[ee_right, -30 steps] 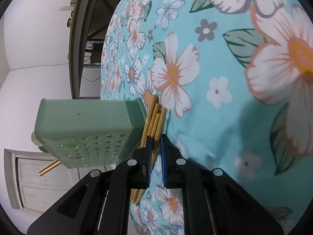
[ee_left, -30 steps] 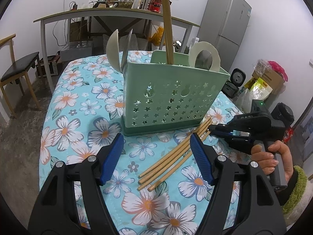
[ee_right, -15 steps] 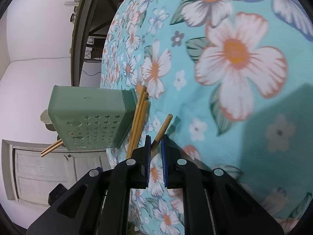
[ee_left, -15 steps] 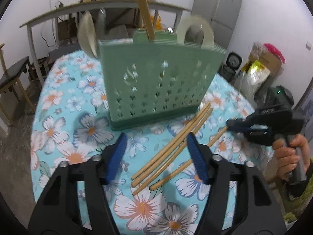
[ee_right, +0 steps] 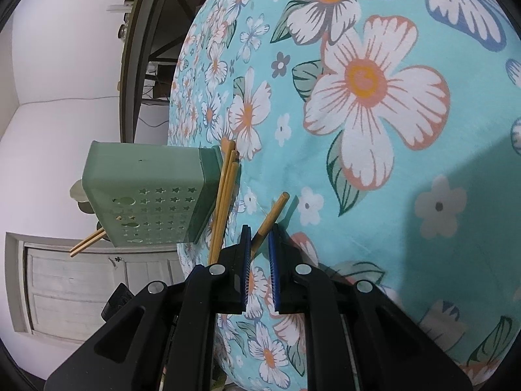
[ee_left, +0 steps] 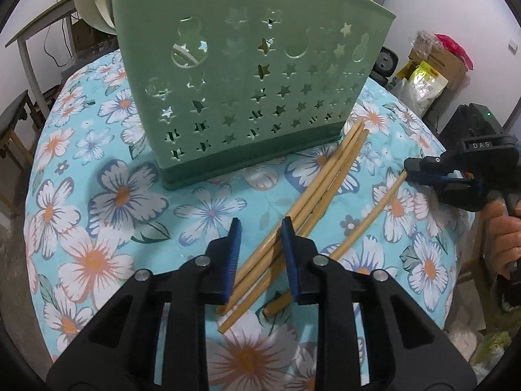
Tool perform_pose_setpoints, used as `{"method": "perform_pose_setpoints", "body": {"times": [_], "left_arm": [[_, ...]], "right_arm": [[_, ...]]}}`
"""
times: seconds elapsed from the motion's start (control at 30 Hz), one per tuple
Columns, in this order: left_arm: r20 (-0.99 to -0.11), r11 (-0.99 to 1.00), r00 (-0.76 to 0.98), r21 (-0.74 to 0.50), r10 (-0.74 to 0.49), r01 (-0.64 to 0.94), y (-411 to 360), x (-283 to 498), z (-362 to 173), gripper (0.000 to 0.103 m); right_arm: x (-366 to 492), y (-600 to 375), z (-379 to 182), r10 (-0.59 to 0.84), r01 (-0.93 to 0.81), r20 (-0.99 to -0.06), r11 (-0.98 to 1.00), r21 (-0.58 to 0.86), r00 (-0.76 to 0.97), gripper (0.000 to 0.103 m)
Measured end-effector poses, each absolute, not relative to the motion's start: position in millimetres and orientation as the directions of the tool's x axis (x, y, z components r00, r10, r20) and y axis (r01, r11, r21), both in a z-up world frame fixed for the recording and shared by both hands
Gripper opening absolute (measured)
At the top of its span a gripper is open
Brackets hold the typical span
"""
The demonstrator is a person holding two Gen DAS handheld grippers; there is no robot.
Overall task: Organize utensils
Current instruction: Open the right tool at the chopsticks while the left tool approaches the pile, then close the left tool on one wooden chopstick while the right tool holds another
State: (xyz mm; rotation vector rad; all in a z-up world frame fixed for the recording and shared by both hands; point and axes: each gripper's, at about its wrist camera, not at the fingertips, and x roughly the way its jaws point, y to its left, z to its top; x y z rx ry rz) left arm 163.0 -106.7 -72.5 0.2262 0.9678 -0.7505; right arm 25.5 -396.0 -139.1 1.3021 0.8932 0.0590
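A green perforated utensil basket (ee_left: 247, 91) stands on the floral tablecloth; it also shows in the right wrist view (ee_right: 153, 195). Three bamboo chopsticks (ee_left: 322, 176) lie bundled in front of it, running between the fingers of my left gripper (ee_left: 260, 228), which is partly closed around them without gripping. A separate chopstick (ee_left: 374, 215) lies to the right; my right gripper (ee_left: 411, 166) holds its far end. In the right wrist view that chopstick (ee_right: 272, 216) sits pinched between the jaws of the right gripper (ee_right: 259, 233).
White plates (ee_left: 94, 0) and chopsticks (ee_right: 88, 244) stand in the basket. A wooden table (ee_left: 29, 39), a chair (ee_left: 13, 120) and bags (ee_left: 433, 65) surround the round table (ee_left: 65, 195), whose edge curves close on the left and right.
My left gripper moved forward and down over the three chopsticks and narrowed its jaws. My right gripper pulled one chopstick away from the bundle to the right.
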Motion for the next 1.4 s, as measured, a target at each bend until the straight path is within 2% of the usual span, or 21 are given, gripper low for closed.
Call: {"method": "perform_pose_setpoints", "body": {"times": [0.1, 0.77, 0.97, 1.2, 1.4], "left_arm": [[-0.813, 0.712, 0.328, -0.143, -0.481, 0.688, -111, 157, -72, 0.015], [-0.803, 0.700, 0.285, -0.214, -0.523, 0.682, -93, 128, -55, 0.008], [-0.780, 0.642, 0.242, -0.249, -0.577, 0.725, -78, 108, -36, 0.006], [-0.871, 0.615, 0.097, -0.258, -0.482, 0.745, -56, 90, -59, 0.006], [-0.881, 0.616, 0.082, -0.257, -0.467, 0.745, -45, 83, -57, 0.009]], "right_arm": [[27, -397, -138, 0.511, 0.432, -0.535, 0.315, 0.845, 0.673, 0.011], [14, -402, -137, 0.509, 0.430, -0.538, 0.322, 0.843, 0.672, 0.011], [11, -404, -139, 0.510, 0.432, -0.536, 0.317, 0.844, 0.673, 0.011], [8, -406, -142, 0.512, 0.433, -0.533, 0.310, 0.846, 0.674, 0.011], [8, -407, -142, 0.512, 0.434, -0.532, 0.309, 0.846, 0.674, 0.011]]}}
